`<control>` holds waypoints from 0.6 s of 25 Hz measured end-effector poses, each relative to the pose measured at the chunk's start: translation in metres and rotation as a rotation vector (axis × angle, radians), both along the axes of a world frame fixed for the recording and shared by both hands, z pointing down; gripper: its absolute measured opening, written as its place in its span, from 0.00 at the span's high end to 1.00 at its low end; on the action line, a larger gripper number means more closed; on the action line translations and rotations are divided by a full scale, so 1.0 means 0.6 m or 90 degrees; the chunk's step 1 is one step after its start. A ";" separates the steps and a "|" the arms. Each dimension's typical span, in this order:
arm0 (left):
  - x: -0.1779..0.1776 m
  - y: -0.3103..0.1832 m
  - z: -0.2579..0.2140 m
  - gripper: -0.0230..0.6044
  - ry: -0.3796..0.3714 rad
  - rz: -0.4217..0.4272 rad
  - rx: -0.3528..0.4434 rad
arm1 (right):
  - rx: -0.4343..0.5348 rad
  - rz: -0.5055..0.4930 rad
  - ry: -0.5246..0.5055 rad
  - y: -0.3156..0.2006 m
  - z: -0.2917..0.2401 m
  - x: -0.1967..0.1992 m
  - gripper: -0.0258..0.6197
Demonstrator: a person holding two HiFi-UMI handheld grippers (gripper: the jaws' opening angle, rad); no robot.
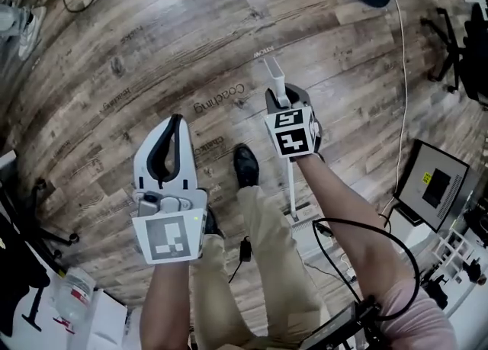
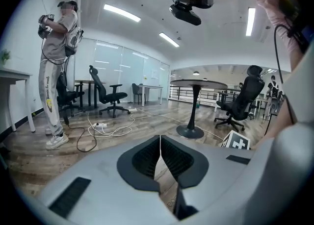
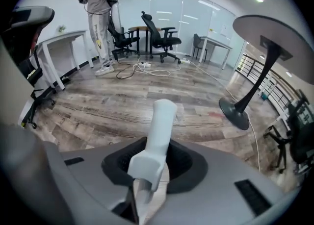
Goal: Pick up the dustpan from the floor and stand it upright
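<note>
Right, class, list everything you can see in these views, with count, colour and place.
dustpan handle: one, white, in the right gripper.
round table: one, dark, right side.
office chairs: several, black, by far desks.
cables: several, white and black, on floor.
standing person: one, light clothes, far left.
floor: one, grey-brown wood.
shoe: one clear, black, between the grippers.
left gripper: one, grey, shut, empty.
right gripper: one, grey, shut on dustpan handle.

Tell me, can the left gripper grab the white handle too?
Probably yes. The white handle sticks out free past the right gripper holding it. The left gripper is shut though, so it must open first.
</note>
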State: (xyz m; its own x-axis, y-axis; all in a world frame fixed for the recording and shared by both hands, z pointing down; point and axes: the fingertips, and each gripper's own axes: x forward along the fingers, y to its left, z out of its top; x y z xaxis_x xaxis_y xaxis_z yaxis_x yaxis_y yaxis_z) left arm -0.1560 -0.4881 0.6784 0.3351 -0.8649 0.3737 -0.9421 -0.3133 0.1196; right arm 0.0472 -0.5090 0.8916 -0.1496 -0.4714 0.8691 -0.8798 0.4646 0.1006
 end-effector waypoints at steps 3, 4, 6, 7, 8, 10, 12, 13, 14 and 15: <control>0.011 0.019 -0.064 0.94 0.015 0.016 0.018 | 0.022 0.017 0.003 0.027 -0.074 0.017 0.79; 0.016 0.027 -0.086 0.94 0.022 0.023 0.024 | 0.028 0.024 0.003 0.037 -0.099 0.023 0.80; 0.028 0.048 -0.130 0.94 0.032 0.040 0.034 | 0.038 0.039 0.004 0.063 -0.154 0.034 0.80; 0.034 0.061 -0.152 0.94 0.035 0.050 0.040 | 0.043 0.045 0.004 0.080 -0.182 0.040 0.80; 0.039 0.074 -0.176 0.94 0.036 0.061 0.046 | 0.050 0.053 0.005 0.099 -0.208 0.046 0.81; 0.046 0.099 -0.224 0.94 0.036 0.083 0.063 | 0.067 0.070 0.003 0.138 -0.261 0.059 0.81; 0.050 0.124 -0.270 0.94 0.034 0.103 0.082 | 0.085 0.086 0.001 0.179 -0.312 0.069 0.82; 0.051 0.137 -0.292 0.94 0.032 0.114 0.089 | 0.093 0.091 0.000 0.200 -0.335 0.074 0.82; 0.052 0.151 -0.313 0.94 0.029 0.126 0.097 | 0.101 0.094 0.000 0.221 -0.358 0.078 0.82; 0.053 0.165 -0.335 0.94 0.029 0.136 0.107 | 0.108 0.097 0.002 0.240 -0.379 0.083 0.82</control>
